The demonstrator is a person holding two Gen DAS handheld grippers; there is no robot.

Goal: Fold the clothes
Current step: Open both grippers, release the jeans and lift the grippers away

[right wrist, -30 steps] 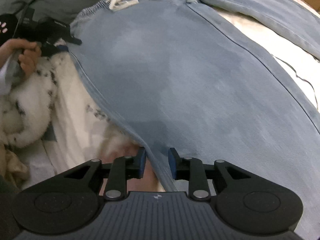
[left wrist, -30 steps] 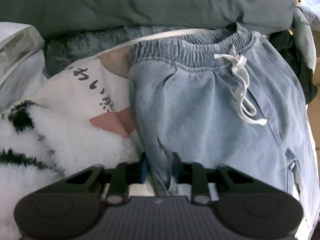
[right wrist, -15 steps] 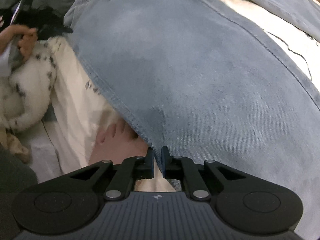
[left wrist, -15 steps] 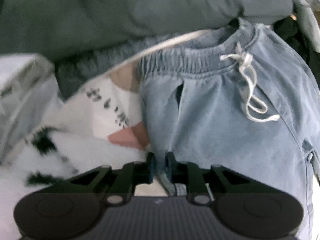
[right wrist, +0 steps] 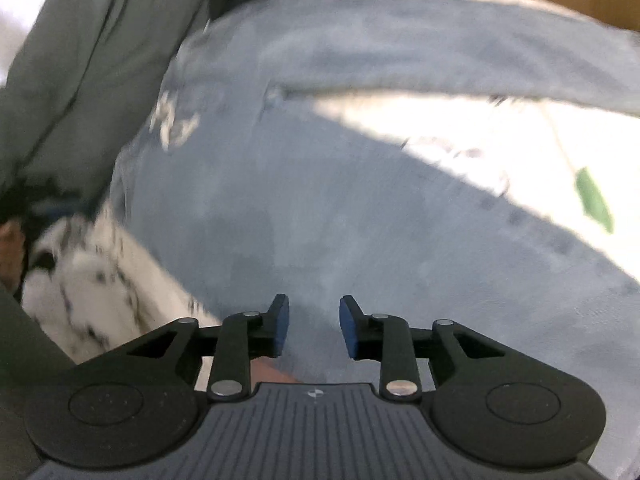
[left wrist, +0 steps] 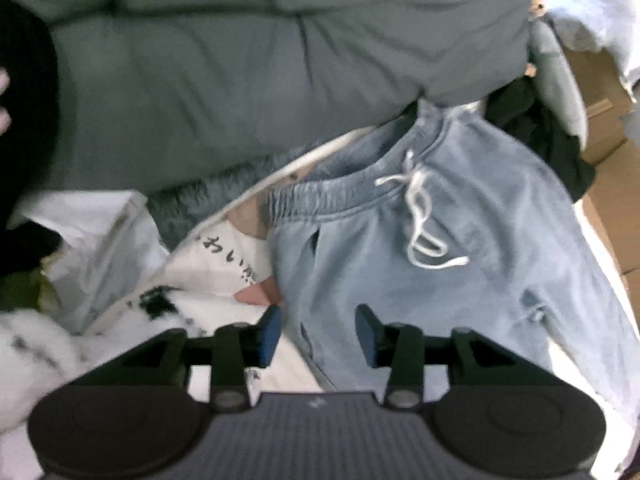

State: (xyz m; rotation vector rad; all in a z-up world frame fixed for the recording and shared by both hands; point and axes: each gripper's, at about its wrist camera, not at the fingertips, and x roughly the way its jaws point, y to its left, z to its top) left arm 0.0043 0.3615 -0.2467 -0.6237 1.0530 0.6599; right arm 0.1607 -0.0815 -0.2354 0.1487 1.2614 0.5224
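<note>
Light blue denim trousers point(left wrist: 440, 272) with an elastic waistband and a white drawstring point(left wrist: 420, 224) lie flat on a bed. My left gripper point(left wrist: 318, 334) hovers above their left edge below the waist; its jaws are opening and nothing is pressed between the pads. In the right wrist view the same trousers point(right wrist: 340, 200) spread out, one leg point(right wrist: 440, 52) running off to the right. My right gripper point(right wrist: 312, 330) hangs over the cloth with its jaws opening, gripping nothing.
A grey-green duvet point(left wrist: 260, 60) lies behind the waistband. A white printed cloth point(left wrist: 224, 256) and a white furry spotted fabric point(left wrist: 36, 344) sit left of the trousers. Dark clothes point(left wrist: 540, 132) and cardboard boxes point(left wrist: 600, 92) are at the right. White bedding point(right wrist: 460, 136) shows between the legs.
Both grippers were shut on the trousers' left edge half a second ago; both have let go, opened and risen. The trousers now lie lower in both views.
</note>
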